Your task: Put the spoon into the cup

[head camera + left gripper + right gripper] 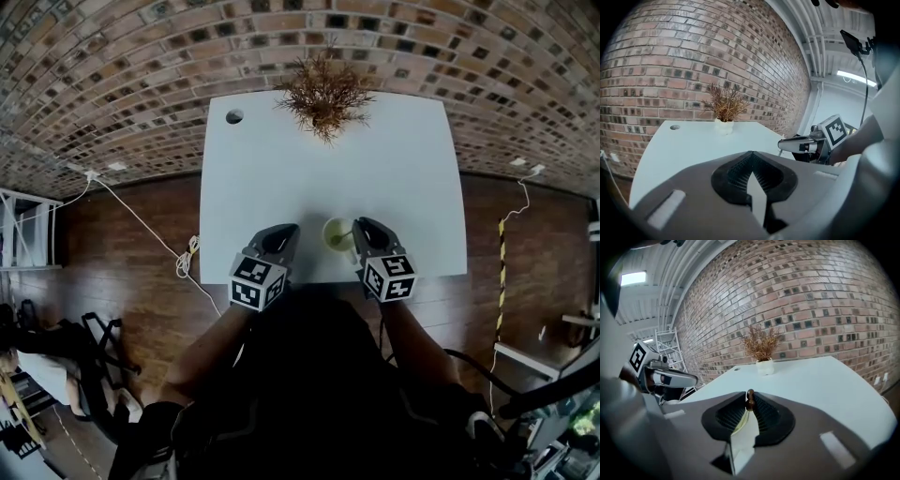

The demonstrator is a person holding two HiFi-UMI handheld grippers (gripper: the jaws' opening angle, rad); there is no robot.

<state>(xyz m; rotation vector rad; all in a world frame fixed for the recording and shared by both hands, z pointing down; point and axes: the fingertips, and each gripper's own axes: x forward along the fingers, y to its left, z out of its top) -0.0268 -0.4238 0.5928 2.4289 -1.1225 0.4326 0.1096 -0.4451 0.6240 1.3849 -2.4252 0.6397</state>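
A pale yellow cup stands near the white table's front edge, between my two grippers. My right gripper is just right of the cup and shut on the spoon. The spoon's thin shaft slants left over the cup's mouth. In the right gripper view the spoon's brown knobbed handle end sticks up between the pressed pads of that gripper. My left gripper hangs just left of the cup. Its jaws meet at the tips with nothing between them.
A dried plant in a small white pot stands at the table's far edge, before a brick wall. A round cable hole is at the far left corner. White cables lie on the wooden floor to the left.
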